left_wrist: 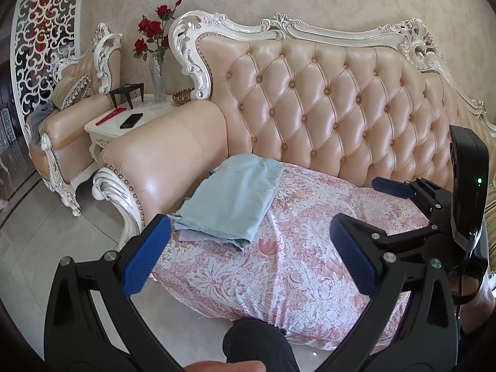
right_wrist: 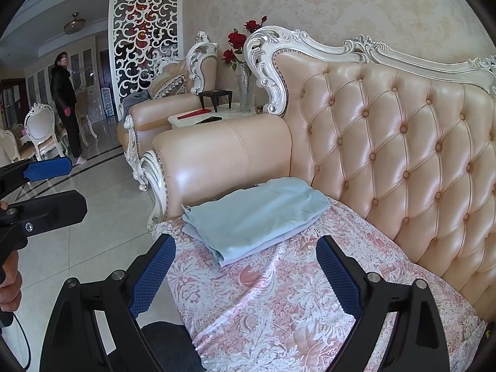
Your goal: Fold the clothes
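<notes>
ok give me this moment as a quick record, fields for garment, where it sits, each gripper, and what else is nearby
garment: light blue cloth, folded into a flat stack
location: on the pink floral cover of the sofa seat, at the end by the armrest
left gripper: open, holding nothing, short of the cloth
right gripper: open, holding nothing, short of the cloth
nearby: side table beyond the armrest with a vase of red roses and a dark phone
background: a person standing on the tiled floor
</notes>
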### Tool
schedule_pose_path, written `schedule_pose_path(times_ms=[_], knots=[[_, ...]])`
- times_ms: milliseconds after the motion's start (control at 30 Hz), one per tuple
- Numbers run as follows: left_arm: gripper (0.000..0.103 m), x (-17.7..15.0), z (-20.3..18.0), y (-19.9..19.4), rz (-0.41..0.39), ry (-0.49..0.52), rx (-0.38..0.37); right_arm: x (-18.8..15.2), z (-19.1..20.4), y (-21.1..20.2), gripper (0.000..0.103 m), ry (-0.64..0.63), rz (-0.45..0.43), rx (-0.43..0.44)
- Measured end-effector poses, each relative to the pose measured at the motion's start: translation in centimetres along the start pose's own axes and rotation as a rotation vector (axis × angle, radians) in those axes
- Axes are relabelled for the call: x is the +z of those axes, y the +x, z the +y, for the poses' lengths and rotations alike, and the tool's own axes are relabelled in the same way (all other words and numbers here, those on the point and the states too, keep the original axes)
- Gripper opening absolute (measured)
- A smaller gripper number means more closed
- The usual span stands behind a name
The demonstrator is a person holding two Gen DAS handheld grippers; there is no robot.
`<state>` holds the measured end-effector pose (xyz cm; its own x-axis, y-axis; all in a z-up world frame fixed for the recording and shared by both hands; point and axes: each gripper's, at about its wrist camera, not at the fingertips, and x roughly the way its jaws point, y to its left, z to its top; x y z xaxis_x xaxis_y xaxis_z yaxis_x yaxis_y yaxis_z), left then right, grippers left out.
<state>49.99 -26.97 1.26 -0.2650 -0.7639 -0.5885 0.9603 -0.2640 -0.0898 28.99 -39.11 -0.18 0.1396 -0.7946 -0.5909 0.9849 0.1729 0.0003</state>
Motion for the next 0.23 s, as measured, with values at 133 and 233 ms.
schedule_pose_path(times_ms=[133, 233], knots=[[0.102, -0.06, 0.06, 0.06, 0.005, -0.006, -0.004, -0.07, -0.03, 0.0, 0.093, 0.0, 0.0, 0.0], [0.102, -0.14, 0.14, 0.3, 0.02, -0.015, -0.005, -0.1, -0.07, -0.02, 0.093, 0.002, 0.0, 0.002]])
